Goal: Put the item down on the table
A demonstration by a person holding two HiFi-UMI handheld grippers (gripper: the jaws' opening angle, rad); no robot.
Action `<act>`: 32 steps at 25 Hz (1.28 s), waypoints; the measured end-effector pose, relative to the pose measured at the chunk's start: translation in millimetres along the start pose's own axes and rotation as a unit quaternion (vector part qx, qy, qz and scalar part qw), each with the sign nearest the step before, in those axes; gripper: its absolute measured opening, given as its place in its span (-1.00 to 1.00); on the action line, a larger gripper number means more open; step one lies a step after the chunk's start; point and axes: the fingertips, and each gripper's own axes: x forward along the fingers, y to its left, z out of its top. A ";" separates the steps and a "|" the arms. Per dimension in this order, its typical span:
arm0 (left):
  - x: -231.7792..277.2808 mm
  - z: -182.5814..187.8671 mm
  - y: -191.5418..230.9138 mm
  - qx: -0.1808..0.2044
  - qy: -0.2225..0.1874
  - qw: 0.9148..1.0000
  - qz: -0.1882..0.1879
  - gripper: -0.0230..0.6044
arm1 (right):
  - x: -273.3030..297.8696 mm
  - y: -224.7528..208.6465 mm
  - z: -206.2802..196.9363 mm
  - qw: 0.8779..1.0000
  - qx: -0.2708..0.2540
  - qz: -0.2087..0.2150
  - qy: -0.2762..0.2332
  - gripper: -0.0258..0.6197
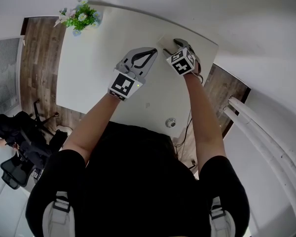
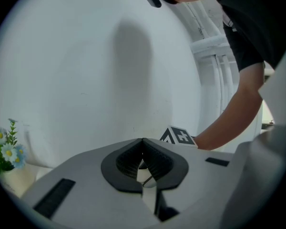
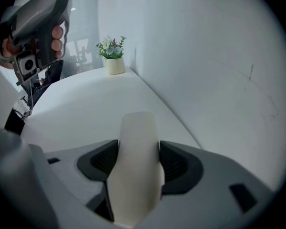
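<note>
Looking down through the head view, I have my right claw (image 1: 171,47) clamped on the pale item (image 1: 165,44) over the far corner of the white counter (image 1: 89,78). The left claw (image 1: 149,52) hangs just beside it, and a small flowering plant (image 1: 81,17) stands well apart at the opposite corner. The left gripper view shows that claw's tips pressed together with nothing between them. In the right gripper view the flat, cream-coloured item stands upright between both pads and seems clear of the surface, though I cannot be sure. I judge the put-down not yet done: next I should lower it until it rests, then release. The only container is the cream pot (image 3: 115,67), which holds the plant.
</note>
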 end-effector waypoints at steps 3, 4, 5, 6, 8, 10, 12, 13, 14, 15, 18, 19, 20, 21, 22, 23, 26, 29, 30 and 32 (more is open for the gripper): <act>-4.1 -1.8 -0.8 -0.003 0.005 1.000 0.003 -0.95 | -4.3 3.5 1.7 1.000 0.022 0.014 -0.011 -0.07; -5.6 -2.0 -1.3 -0.004 0.007 1.000 0.004 -0.95 | -7.8 4.3 4.1 0.999 0.029 0.017 -0.019 -0.07; -7.2 -1.9 -2.2 -0.004 0.008 1.000 0.004 -0.95 | -12.1 4.8 6.5 0.999 0.035 0.018 -0.026 -0.07; -8.9 -1.6 -3.5 -0.004 0.009 1.000 0.005 -0.95 | -17.2 5.3 8.9 0.999 0.039 0.018 -0.033 -0.07; -12.5 0.0 -7.1 -0.002 0.011 1.000 0.005 -0.95 | -29.6 6.8 13.4 0.997 0.051 0.016 -0.048 -0.07; -16.6 3.6 -11.4 0.000 0.012 1.000 0.006 -0.95 | -46.3 8.8 19.6 0.995 0.064 0.014 -0.069 -0.07; -20.9 9.5 -17.1 0.003 0.009 1.000 0.005 -0.95 | -67.7 11.5 27.7 0.993 0.076 0.012 -0.095 -0.07; -23.4 13.3 -20.7 0.005 0.007 1.000 0.004 -0.95 | -79.4 13.0 31.1 0.991 0.081 0.010 -0.108 -0.07; -26.3 17.7 -24.7 0.008 0.004 1.000 0.003 -0.95 | -91.8 14.9 34.2 0.989 0.083 0.007 -0.121 -0.07; -29.5 22.7 -29.1 0.010 0.000 1.000 0.003 -0.95 | -105.0 17.0 37.4 0.987 0.086 0.003 -0.135 -0.07; -40.4 39.1 -43.9 0.018 -0.012 1.000 0.001 -0.95 | -147.3 25.3 46.1 0.979 0.093 -0.008 -0.178 -0.07; -44.5 44.6 -49.5 0.019 -0.017 1.000 0.001 -0.95 | -162.3 29.0 49.0 0.976 0.099 -0.009 -0.194 -0.07; -49.1 50.4 -55.2 0.020 -0.023 1.000 0.001 -0.95 | -178.0 33.4 51.9 0.971 0.108 -0.007 -0.212 -0.07; -54.4 57.1 -61.0 0.021 -0.031 0.999 0.003 -0.95 | -194.4 38.2 54.9 0.965 0.121 -0.004 -0.233 -0.07; -60.2 65.0 -66.8 0.022 -0.040 0.999 0.005 -0.94 | -211.6 43.3 58.1 0.957 0.136 0.002 -0.257 -0.07; -66.6 72.9 -72.5 0.024 -0.047 0.999 0.006 -0.95 | -229.3 48.8 61.5 0.947 0.152 0.009 -0.283 -0.07; -87.5 93.0 -89.1 0.030 -0.053 0.998 0.008 -0.95 | -281.4 67.1 70.1 0.918 0.176 0.020 -0.354 -0.07; -111.8 119.0 -113.8 0.040 -0.068 0.997 0.003 -0.95 | -331.2 93.7 73.7 0.896 0.166 0.013 -0.412 -0.07; -120.1 126.9 -123.8 0.038 -0.075 0.996 0.000 -0.94 | -347.1 104.4 73.2 0.889 0.161 0.010 -0.428 -0.08; -135.5 136.9 -142.5 0.040 -0.082 0.996 -0.003 -0.95 | -375.2 125.6 71.2 0.879 0.150 0.000 -0.452 -0.13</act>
